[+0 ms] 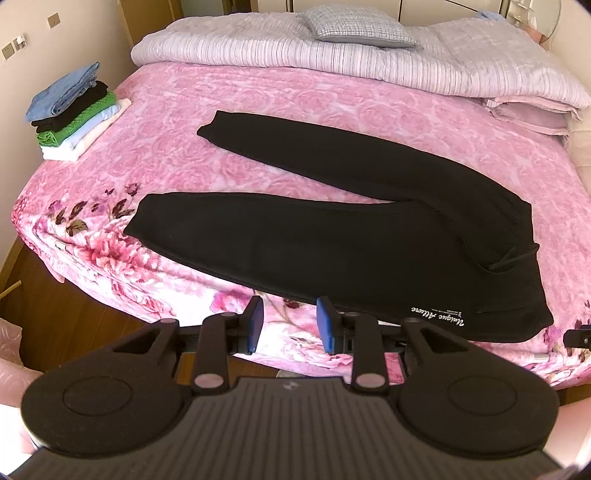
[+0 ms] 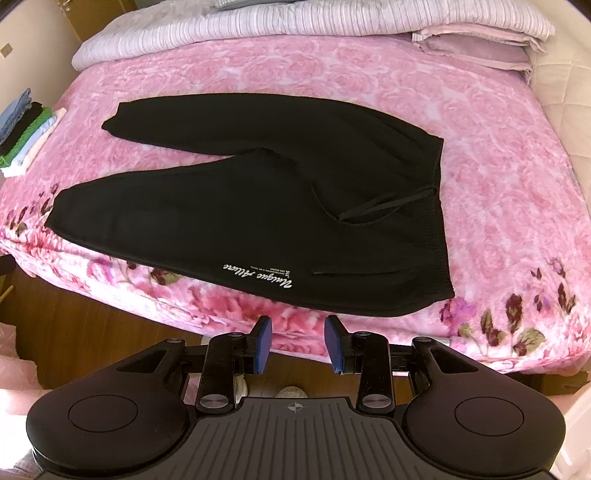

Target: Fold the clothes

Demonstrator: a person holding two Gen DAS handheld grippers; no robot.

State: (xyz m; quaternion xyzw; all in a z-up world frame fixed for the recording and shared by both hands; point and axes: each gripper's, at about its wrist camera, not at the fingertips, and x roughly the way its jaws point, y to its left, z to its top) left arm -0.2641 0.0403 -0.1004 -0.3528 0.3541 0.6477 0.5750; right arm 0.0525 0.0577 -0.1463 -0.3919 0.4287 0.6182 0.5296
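Black sweatpants (image 1: 332, 236) lie flat on the pink floral bed, legs spread in a V pointing left, waistband at the right; they also show in the right wrist view (image 2: 258, 206). White script lettering (image 2: 256, 277) sits near the front hem by the waist. My left gripper (image 1: 290, 325) is open and empty, just short of the bed's front edge below the near leg. My right gripper (image 2: 298, 341) is open and empty, in front of the bed edge below the waist area.
A stack of folded clothes (image 1: 72, 110) sits at the bed's far left corner, also in the right wrist view (image 2: 26, 136). A striped quilt (image 1: 332, 55) and a pillow (image 1: 362, 26) lie at the head. Wooden floor (image 1: 74, 317) lies below the bed edge.
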